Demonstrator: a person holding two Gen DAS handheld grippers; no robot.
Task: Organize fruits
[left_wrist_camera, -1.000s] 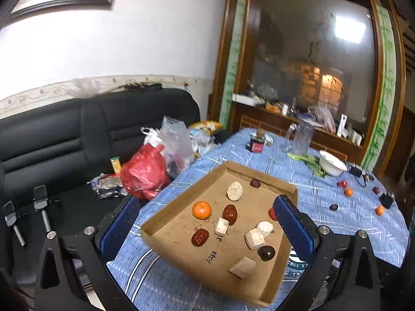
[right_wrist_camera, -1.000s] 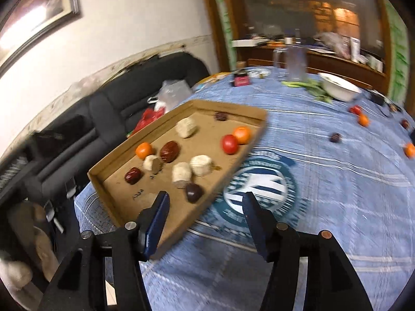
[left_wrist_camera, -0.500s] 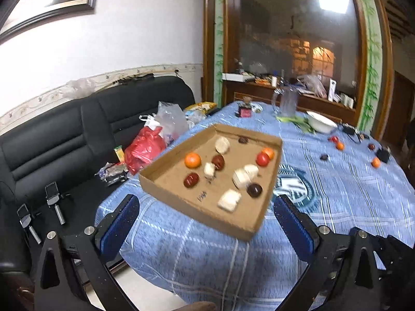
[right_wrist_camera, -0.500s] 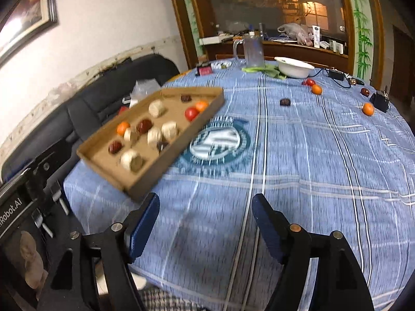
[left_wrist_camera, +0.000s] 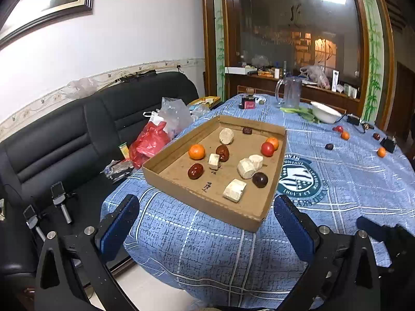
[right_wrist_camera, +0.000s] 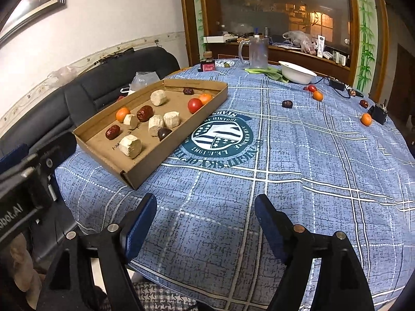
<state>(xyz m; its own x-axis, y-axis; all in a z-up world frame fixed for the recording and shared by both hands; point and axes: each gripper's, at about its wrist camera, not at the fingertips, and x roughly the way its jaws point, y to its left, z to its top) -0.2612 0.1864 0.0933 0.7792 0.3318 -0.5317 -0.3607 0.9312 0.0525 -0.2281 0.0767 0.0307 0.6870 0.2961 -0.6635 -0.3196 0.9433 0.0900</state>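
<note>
Shallow cardboard tray of oranges, red dates and pale chunks on blue tablecloth, left gripper and right gripper jaws wide, empty

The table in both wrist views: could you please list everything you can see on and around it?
cardboard tray: one, brown, table's left side
pale chunks: five, beige, in tray
oranges: two, orange, in tray
tomato: one, red, in tray
dark fruits: four, dark red to brown, in tray
loose fruit: five, orange, red and dark, on cloth, far right
tablecloth: one, blue plaid, over table
bowl: one, white, far end
jug: one, clear, far end
greens: some, green, beside bowl
sofa: one, black, left of table
bag: one, red, on sofa
left claw: one, blue pads, open, facing tray
right claw: one, blue pads, open, over cloth
</note>
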